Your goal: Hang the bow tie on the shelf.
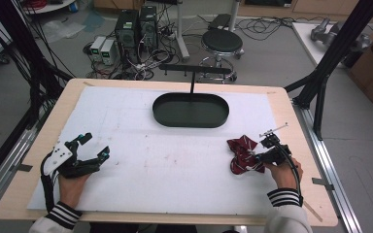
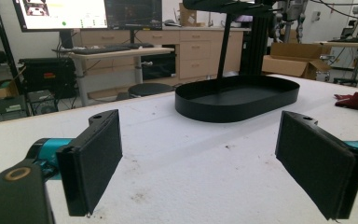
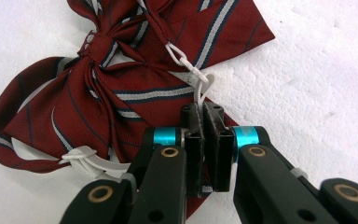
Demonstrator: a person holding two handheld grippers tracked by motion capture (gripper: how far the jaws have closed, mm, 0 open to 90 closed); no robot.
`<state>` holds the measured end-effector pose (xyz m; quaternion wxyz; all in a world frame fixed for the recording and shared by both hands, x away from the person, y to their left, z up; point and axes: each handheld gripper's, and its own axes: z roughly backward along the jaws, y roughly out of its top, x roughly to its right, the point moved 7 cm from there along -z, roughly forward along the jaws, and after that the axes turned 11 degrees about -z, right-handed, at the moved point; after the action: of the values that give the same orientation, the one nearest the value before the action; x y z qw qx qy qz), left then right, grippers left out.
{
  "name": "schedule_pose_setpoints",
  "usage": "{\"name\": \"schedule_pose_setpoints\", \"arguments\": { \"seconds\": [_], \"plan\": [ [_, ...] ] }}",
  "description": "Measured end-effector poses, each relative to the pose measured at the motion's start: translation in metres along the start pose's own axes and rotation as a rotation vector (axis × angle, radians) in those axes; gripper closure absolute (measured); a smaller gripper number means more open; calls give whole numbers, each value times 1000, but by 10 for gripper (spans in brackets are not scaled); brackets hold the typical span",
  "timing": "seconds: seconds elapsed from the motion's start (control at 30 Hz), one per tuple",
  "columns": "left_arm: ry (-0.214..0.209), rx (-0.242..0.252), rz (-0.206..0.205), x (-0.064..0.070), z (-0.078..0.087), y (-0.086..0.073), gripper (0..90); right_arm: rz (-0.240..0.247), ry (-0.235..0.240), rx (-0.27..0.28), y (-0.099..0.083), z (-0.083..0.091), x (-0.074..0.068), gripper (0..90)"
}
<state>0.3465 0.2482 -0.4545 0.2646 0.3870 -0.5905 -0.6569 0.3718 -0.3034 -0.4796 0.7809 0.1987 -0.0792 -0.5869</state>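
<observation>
While the left gripper (image 1: 93, 145) rests low at the near left of the white table cover (image 1: 141, 145) with its jaws spread wide and nothing between them, the right gripper (image 1: 263, 154) sits at the near right with its jaws pressed together on a white elastic loop (image 3: 200, 88) of a dark red striped bow tie (image 1: 241, 153). In the right gripper view the bow tie (image 3: 121, 79) lies flat on the cover just ahead of the closed jaws, its knot up and to the left, its grey-and-navy stripes showing, and a second white elastic piece (image 3: 81, 156) lies by the lower edge of the cloth. In the left gripper view the two black pads (image 2: 93, 161) stand well apart above the speckled white surface. Beyond them a black oval tray (image 2: 237, 98) sits at the far middle of the table, with a thin upright post (image 2: 223, 46) rising from its far edge to a crossbar. The tray (image 1: 190, 110) is well apart from both grippers. A black stool (image 1: 222, 42) stands on the floor beyond the table.
</observation>
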Motion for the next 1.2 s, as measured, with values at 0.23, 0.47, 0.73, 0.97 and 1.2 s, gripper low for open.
{"name": "schedule_pose_setpoints", "arguments": {
  "seconds": [0.23,0.47,0.73,0.97,1.2],
  "plan": [
    [-1,0,-1,0,0,0,149,18,-3,37,2,5,-3,869],
    [-1,-2,-3,0,0,0,149,40,43,124,8,16,-11,872],
    [0,0,-3,0,0,0,149,63,65,265,18,31,-19,874],
    [0,-1,-3,0,0,0,149,103,65,457,35,57,-32,875],
    [0,-1,-3,0,0,0,149,144,65,585,52,77,-49,874]
  ]
}}
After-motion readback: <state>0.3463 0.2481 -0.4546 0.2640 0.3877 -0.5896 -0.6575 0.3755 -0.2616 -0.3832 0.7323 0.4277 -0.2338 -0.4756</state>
